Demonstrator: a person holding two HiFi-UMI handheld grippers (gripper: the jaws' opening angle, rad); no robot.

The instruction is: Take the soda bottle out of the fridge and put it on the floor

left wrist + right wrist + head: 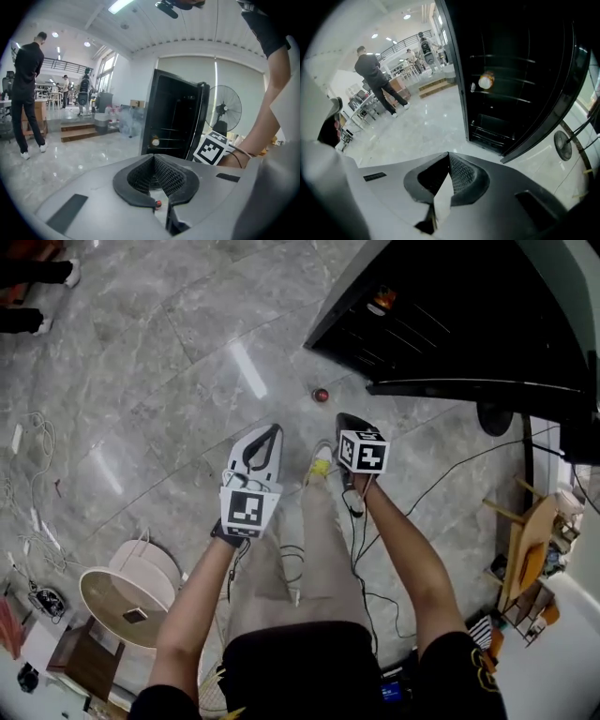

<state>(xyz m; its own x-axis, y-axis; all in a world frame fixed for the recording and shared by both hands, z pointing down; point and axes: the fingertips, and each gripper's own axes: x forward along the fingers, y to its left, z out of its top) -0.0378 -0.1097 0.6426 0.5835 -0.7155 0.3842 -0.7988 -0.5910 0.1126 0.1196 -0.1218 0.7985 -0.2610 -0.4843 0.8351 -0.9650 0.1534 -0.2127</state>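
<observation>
The soda bottle [321,395] stands on the grey marble floor in front of the open black fridge [441,324]; from above I see its red cap. Both grippers hang above the floor, short of the bottle and apart from it. In the head view my left gripper [272,430] has its tips together and nothing between them; the left gripper view shows its jaws [153,156] meeting the same way. My right gripper [345,418] is shut and empty too, its jaws [449,153] closed towards the fridge's lower shelves. An orange-capped item [486,82] sits on a fridge shelf.
The fridge door [576,84] stands wide open on the right. A standing fan [494,416] and a wooden chair [525,549] are beyond it. Cables trail over the floor. A round pale stool [131,592] is behind me on the left. A person [375,77] stands further off.
</observation>
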